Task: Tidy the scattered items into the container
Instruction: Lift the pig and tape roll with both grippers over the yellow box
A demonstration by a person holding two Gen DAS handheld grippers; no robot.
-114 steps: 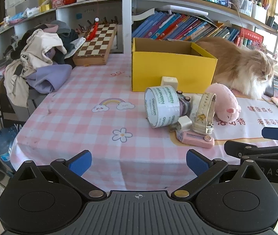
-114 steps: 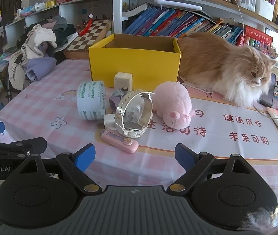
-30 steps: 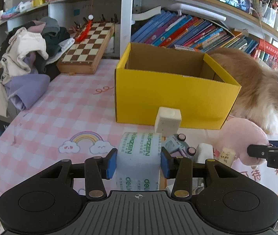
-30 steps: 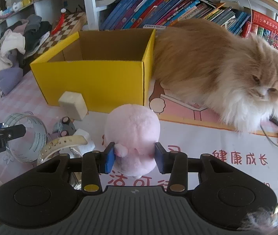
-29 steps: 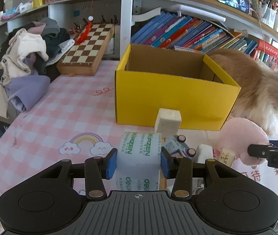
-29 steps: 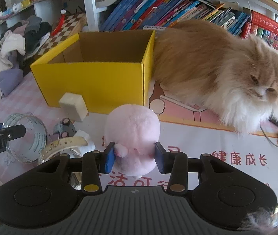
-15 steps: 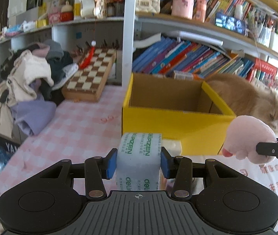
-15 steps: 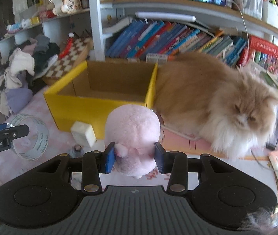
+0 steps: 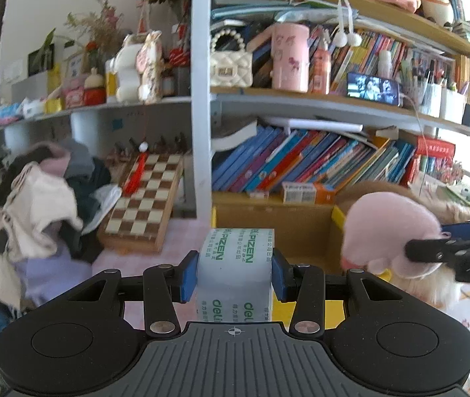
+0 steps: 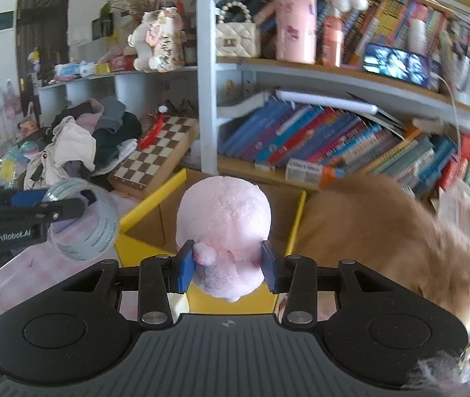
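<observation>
My left gripper (image 9: 235, 273) is shut on a roll of clear tape (image 9: 236, 264) with green print and holds it up in front of the open yellow box (image 9: 278, 218). My right gripper (image 10: 226, 264) is shut on a pink plush pig (image 10: 223, 225) and holds it up just before the yellow box (image 10: 142, 213). In the left wrist view the pig (image 9: 387, 228) hangs at the right, in the right gripper's black fingers (image 9: 433, 251). In the right wrist view the tape (image 10: 83, 225) shows at the left. The items left on the table are hidden.
An orange long-haired cat (image 10: 383, 231) lies right of the box. A chessboard (image 9: 145, 205) and a heap of clothes (image 9: 33, 218) lie at the back left. Shelves of books (image 9: 301, 162) stand behind the box. The table has a pink checked cloth (image 9: 129, 258).
Both grippers have risen and tilted upward with their loads and moved closer to the box. The table items have dropped out of view.
</observation>
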